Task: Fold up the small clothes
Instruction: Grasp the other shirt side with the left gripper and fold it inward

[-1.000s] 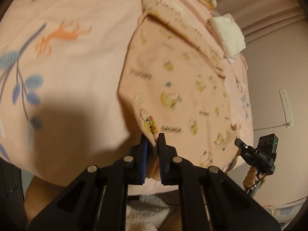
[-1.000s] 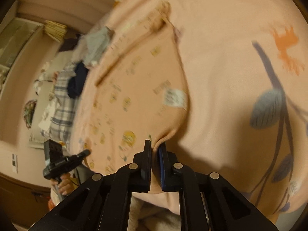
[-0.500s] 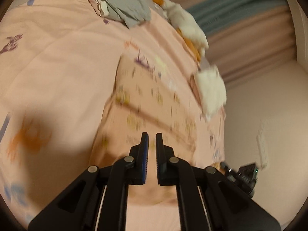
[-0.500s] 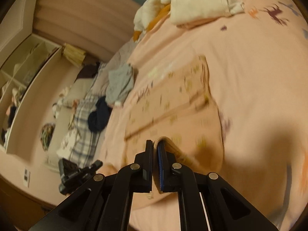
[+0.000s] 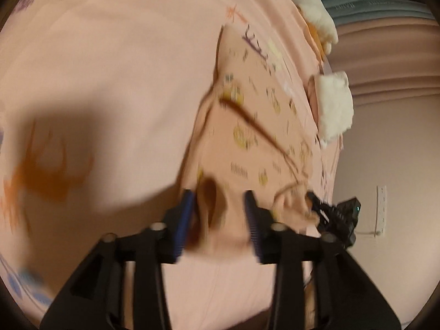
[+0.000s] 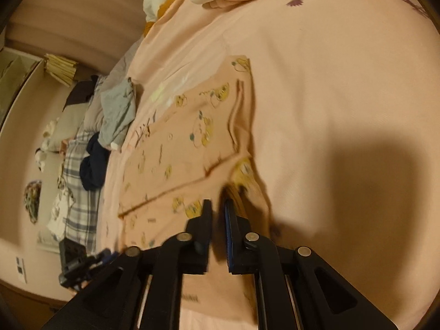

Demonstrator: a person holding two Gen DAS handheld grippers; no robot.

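The small peach garment point(image 6: 192, 148), printed with little yellow cartoon figures, lies on the bed point(image 6: 330, 96) with its near part already brought over the far part, so one fold looks laid down; the folded edge runs as a dark crease across the cloth at about 10 o'clock from the right hand-held gripper point(image 6: 218, 209). What seems left, as a judgement, is smoothing that fold and perhaps a further fold to make a compact bundle, and then the other loose clothes: a grey piece point(image 6: 118, 110) and a dark navy one point(image 6: 93, 167) wait at 9 o'clock along the bed's edge. The left hand-held gripper point(image 5: 217, 200) has just been opening and now stands released, its blue ribbed pads spread with the garment's near hem between them, not pinched. The right hand-held gripper has also been easing apart, only slightly; a narrow slit shows between its pads, and with the motion blur I cannot tell whether cloth is caught there, though it looks free. The garment is thin, soft knit that drapes and wrinkles easily, roughly rectangular once folded. The bed cover is a smooth pale pink sheet with leaf and animal prints, and a fluffy cream item point(image 5: 334, 104) sits at 1 o'clock beyond the garment.
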